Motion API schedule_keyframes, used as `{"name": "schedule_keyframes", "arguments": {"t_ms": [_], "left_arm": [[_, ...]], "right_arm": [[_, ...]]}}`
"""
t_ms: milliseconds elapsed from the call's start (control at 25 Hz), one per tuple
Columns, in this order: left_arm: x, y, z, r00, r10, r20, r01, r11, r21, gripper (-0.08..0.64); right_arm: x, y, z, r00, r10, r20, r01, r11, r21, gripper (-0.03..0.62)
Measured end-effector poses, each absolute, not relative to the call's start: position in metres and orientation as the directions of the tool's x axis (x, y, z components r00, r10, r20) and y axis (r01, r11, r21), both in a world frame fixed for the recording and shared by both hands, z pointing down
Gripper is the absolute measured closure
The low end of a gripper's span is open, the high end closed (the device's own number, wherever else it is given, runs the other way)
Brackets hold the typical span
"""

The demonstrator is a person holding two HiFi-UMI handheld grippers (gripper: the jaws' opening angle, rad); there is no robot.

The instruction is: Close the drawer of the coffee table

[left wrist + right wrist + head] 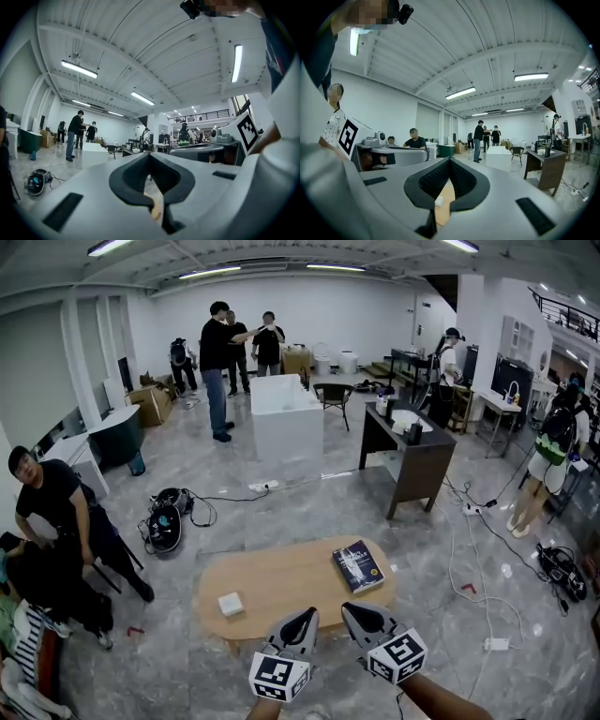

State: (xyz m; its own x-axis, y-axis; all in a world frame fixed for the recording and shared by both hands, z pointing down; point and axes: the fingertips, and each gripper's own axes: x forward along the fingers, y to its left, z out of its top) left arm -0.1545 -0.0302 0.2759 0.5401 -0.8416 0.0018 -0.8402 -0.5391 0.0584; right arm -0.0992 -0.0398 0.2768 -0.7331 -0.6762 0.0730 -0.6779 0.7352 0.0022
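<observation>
The oval wooden coffee table (pixel 281 582) stands just ahead of me, and no drawer shows from this angle. On it lie a dark book (pixel 357 566) and a small white box (pixel 231 604). My left gripper (pixel 307 614) and right gripper (pixel 349 609) hover side by side over the table's near edge, both shut with nothing between the jaws. In the left gripper view the left gripper (pixel 150 153) points out level across the room. The right gripper (pixel 450 160) does the same, with a strip of tabletop and the white box (pixel 439 200) showing through its jaw gap.
A person sits at the left (pixel 56 512) beside black gear and a cable (pixel 167 521) on the floor. A dark desk (pixel 412 460) and a white block (pixel 286 418) stand beyond the table. Cables and a power strip (pixel 497 643) lie at the right, and several people stand around.
</observation>
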Motion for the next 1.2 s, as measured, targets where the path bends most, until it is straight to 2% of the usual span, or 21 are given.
{"name": "schedule_keyframes", "arguments": {"t_ms": [1200], "left_arm": [[-0.012, 0.071, 0.231, 0.503, -0.864, -0.007, -0.864, -0.503, -0.002, 0.561]], "right_arm": [[0.032, 0.058, 0.234, -0.772, -0.636, -0.015, -0.636, 0.772, -0.006, 0.581]]}}
